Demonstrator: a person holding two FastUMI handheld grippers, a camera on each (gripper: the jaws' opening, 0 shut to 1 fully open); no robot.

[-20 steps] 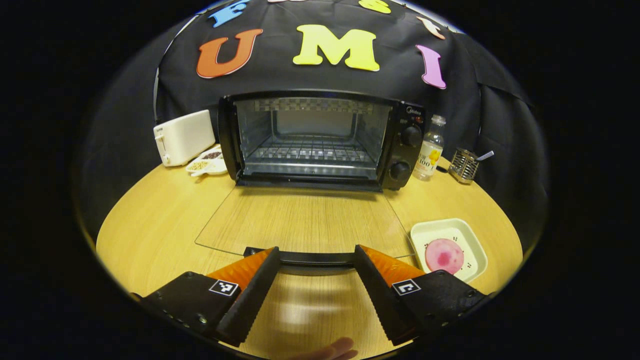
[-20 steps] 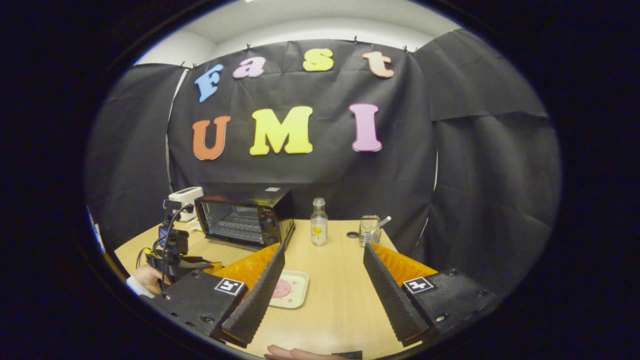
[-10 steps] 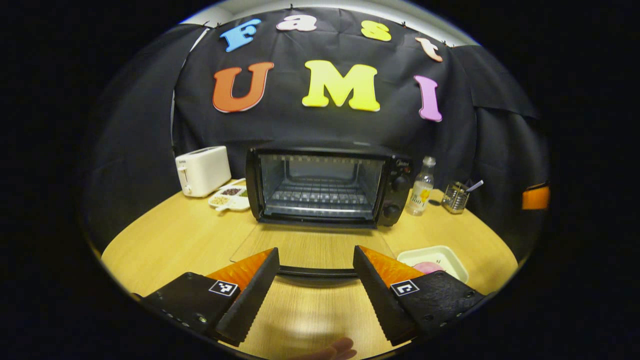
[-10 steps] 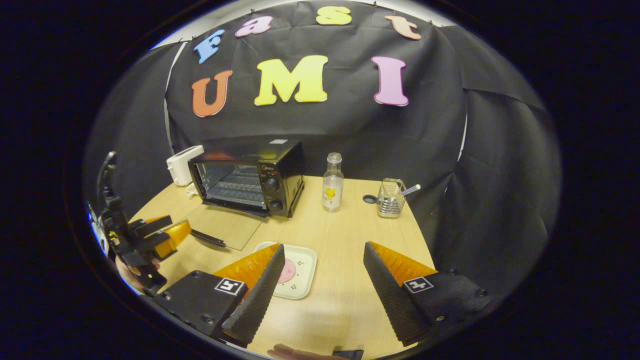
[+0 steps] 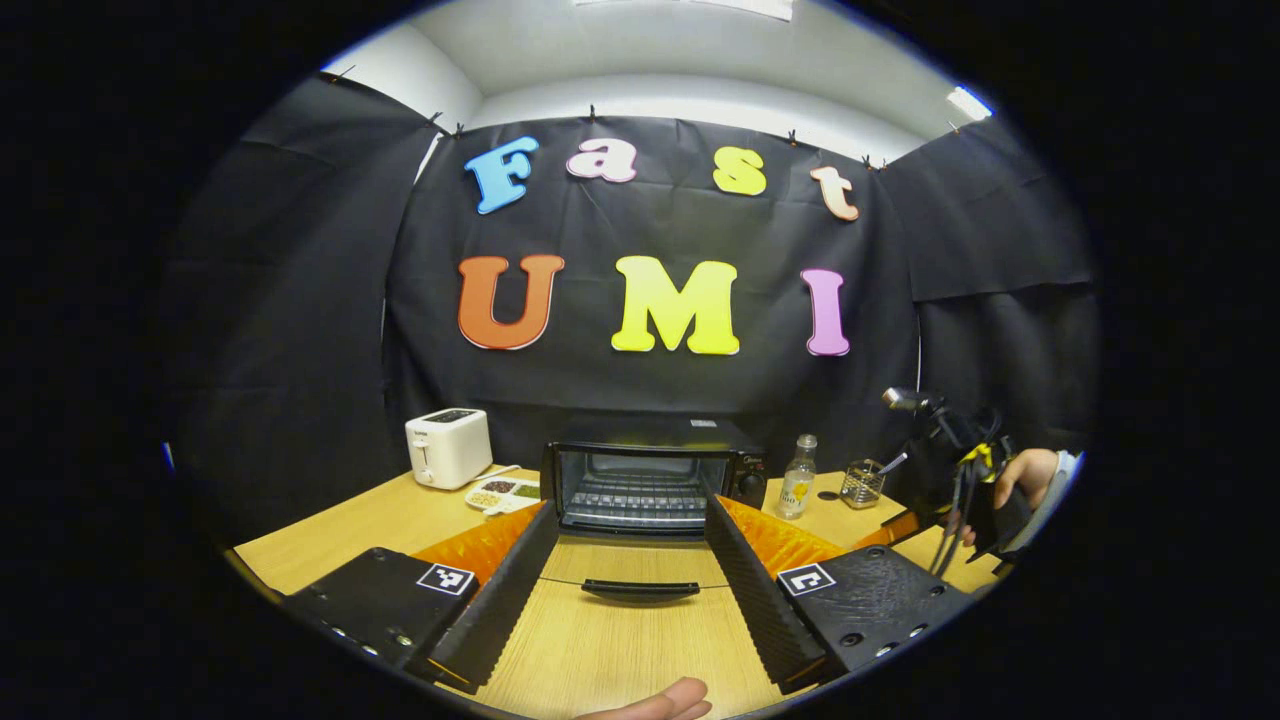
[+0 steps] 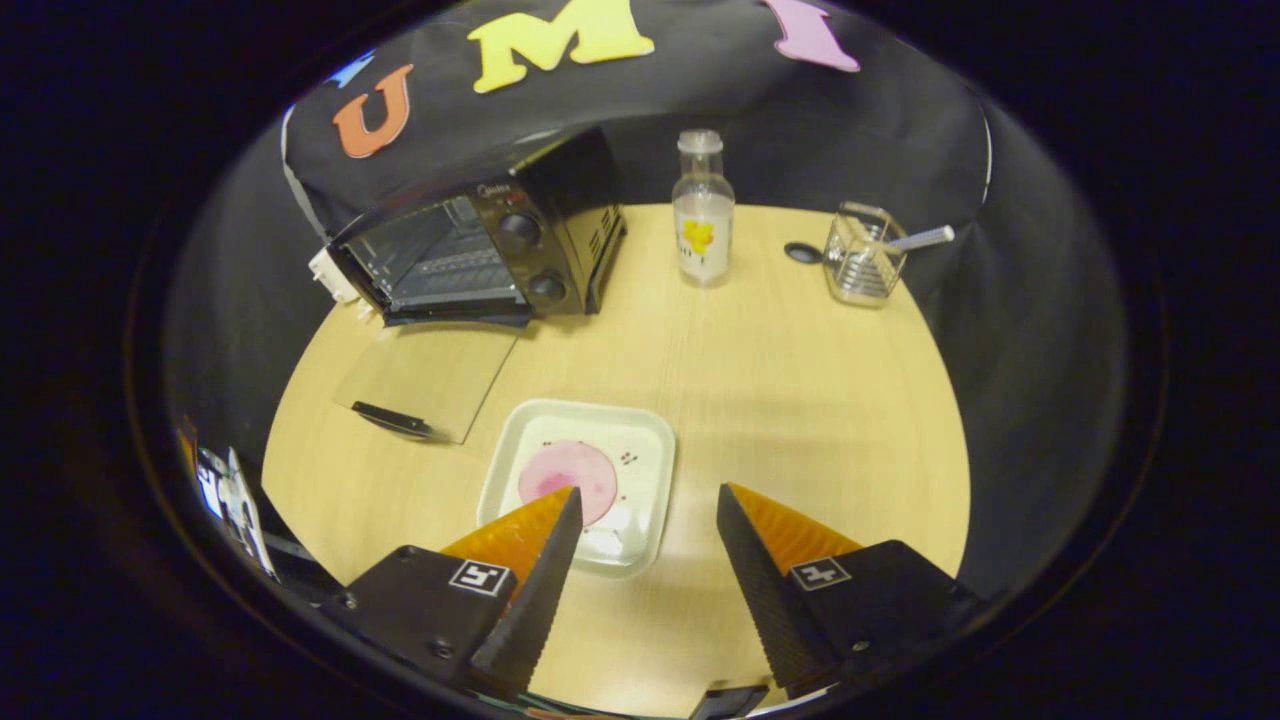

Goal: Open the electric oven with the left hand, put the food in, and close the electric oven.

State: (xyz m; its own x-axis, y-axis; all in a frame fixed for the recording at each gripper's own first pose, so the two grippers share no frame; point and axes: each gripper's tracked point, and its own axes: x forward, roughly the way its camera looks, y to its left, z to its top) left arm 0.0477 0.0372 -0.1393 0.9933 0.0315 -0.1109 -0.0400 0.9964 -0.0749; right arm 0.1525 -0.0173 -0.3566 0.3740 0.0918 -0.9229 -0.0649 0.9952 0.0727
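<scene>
Just ahead of your right tongs, the white tray with the pink food is lying on the table, and the tongs are standing spread, holding nothing. You are probably reaching for the tray now, so bring one finger over its near rim and one under, and pinch firmly before lifting. Farther ahead and to the left, the oven is waiting with its glass door lying flat. Your left tongs are also spread and empty; I think they are well clear of the door handle.
</scene>
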